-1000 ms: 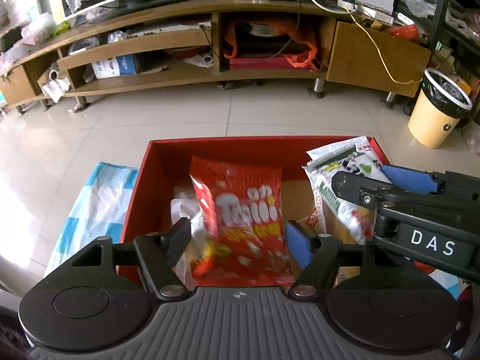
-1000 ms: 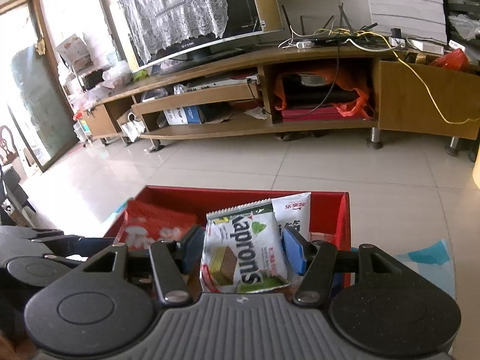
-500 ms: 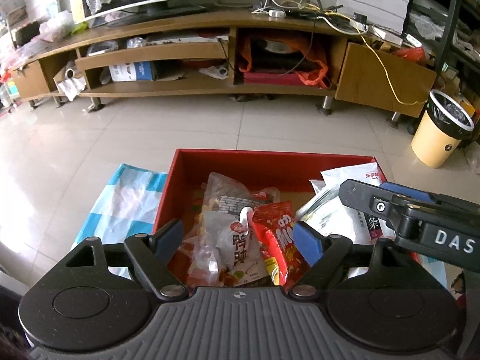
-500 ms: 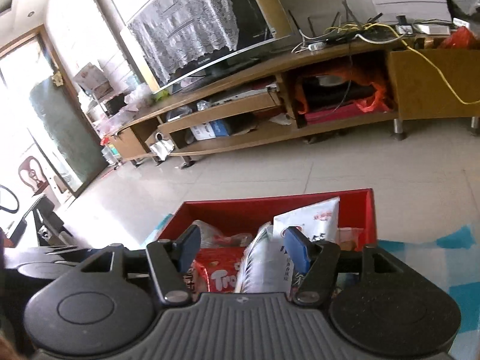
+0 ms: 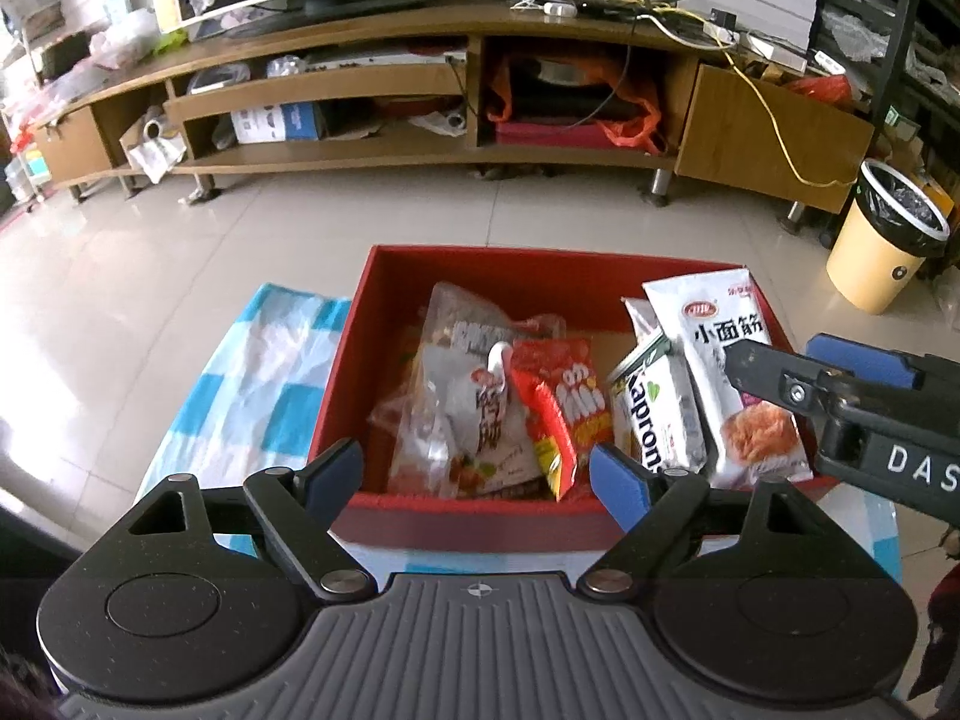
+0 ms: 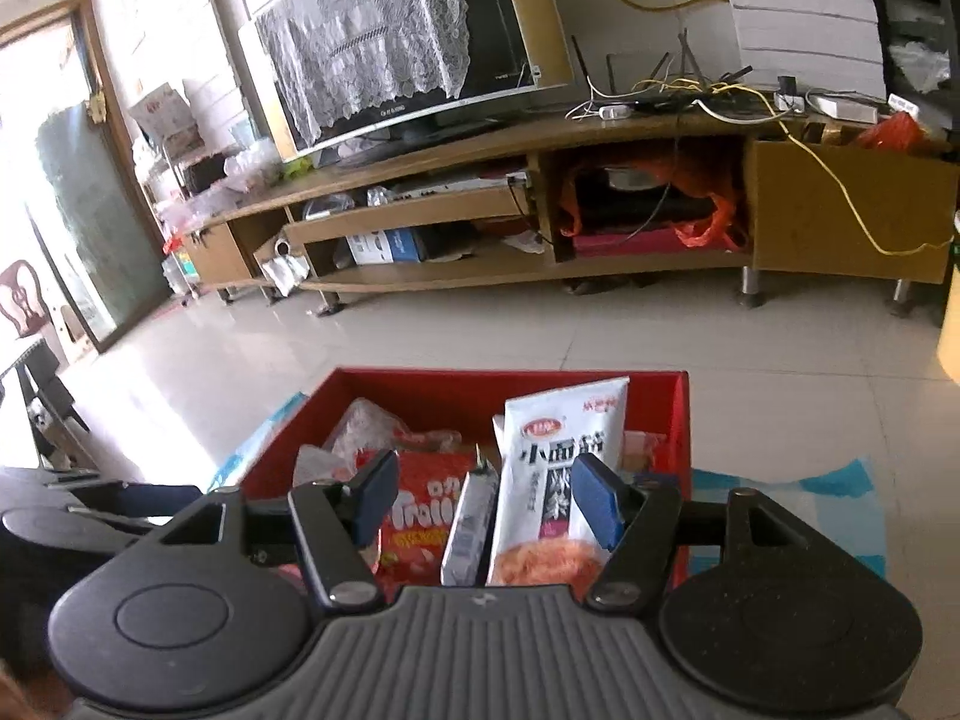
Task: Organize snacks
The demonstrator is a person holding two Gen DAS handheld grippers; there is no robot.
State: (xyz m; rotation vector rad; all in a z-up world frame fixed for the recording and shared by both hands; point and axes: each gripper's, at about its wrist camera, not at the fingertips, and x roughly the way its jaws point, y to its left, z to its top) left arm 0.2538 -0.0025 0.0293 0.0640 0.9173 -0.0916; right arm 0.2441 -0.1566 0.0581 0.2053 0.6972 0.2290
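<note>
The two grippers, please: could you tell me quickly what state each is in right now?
Left gripper: jaws opening, nothing held, above the red box.
Right gripper: open, nothing held.

Right gripper [image 6: 480, 498]: blue-padded fingers [image 6: 375, 495] apart at 6 o'clock, nothing pressed between them. Red box [image 6: 681, 420]: just beyond the fingers, open-topped. Contents, upright: white noodle-snack packet [image 6: 558, 456] toward 5 o'clock; narrow wafer packet [image 6: 471, 516] edge-on at its left; red gummy bag [image 6: 426, 510] further left; clear crumpled bags [image 6: 366, 426] behind. Blue-and-white checked cloth [image 6: 780, 504]: under the box on the table, at 4 o'clock. Wooden TV stand [image 6: 456, 216]: 12 o'clock. Lace-draped television [image 6: 390, 48]: 11 o'clock.
</note>
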